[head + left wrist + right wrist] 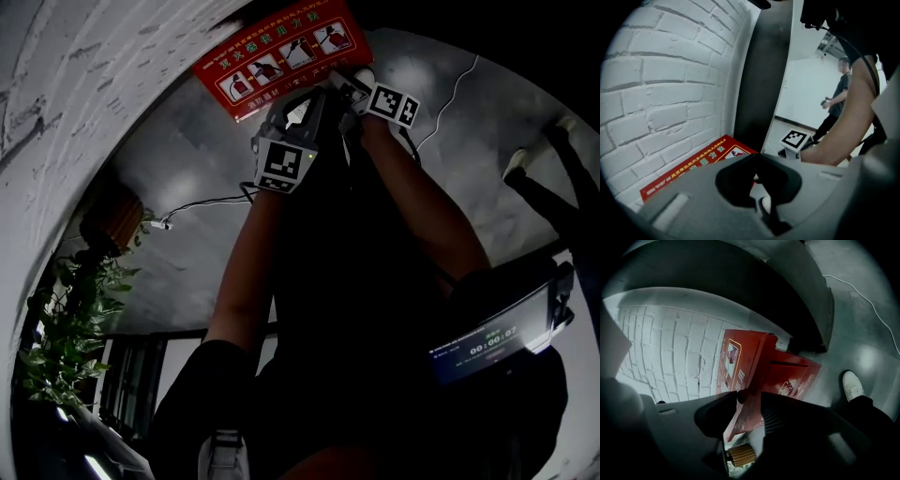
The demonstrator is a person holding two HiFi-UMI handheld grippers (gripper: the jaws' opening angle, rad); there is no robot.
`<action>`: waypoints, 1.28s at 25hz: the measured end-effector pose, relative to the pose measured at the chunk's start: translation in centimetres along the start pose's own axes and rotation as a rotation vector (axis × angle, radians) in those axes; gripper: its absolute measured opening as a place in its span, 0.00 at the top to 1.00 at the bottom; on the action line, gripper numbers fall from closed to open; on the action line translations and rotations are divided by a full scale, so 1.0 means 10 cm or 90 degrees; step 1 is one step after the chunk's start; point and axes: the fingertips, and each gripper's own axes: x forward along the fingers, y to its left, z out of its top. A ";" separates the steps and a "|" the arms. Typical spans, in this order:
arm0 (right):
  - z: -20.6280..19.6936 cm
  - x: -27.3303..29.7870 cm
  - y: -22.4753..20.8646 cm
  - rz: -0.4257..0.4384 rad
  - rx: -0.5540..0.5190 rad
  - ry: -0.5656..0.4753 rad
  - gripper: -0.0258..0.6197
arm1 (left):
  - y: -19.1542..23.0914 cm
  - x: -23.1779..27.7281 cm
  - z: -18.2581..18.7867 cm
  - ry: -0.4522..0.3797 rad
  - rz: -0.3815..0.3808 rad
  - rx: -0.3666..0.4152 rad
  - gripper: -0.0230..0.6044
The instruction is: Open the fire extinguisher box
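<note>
At the far left of the head view I see the white brick wall (56,94), and below it a leafy plant (70,319) at the edge of the grey floor (187,234).

Against the foot of that wall is the red fire extinguisher box (281,56), its printed instruction label facing up at me. My left gripper (314,94) reaches to the box's near edge. In the left gripper view its dark fingers (736,180) are pressed together at the tips, with only a thin slit below. I cannot make out anything held between them, and the label runs past behind.

Just beside it on the right is my right gripper (342,80), also at the box. In the right gripper view its fingers (787,418) pinch the edge of the red lid (740,366). The lid stands tilted up from the box body (799,376), and its labelled face is turned towards the bricks.

Further right a thin white cable (867,298) trails across the floor, and a white shoe (853,385) stands near the box. In the left gripper view a person (839,93) stands well apart in the background.
</note>
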 end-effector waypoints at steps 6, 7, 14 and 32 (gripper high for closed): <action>0.00 -0.01 0.06 0.014 -0.006 0.015 0.78 | 0.04 -0.01 0.02 -0.007 0.012 -0.011 0.96; 0.00 -0.03 0.08 0.014 -0.006 0.016 0.78 | 0.05 -0.01 0.02 -0.008 0.015 -0.012 0.96; 0.03 -0.20 0.38 0.042 0.000 0.016 0.81 | 0.05 -0.10 0.15 -0.025 0.030 -0.022 0.96; 0.39 -0.20 1.75 0.211 -0.109 -0.029 0.82 | 0.35 -0.42 0.10 -0.046 0.077 -0.058 0.96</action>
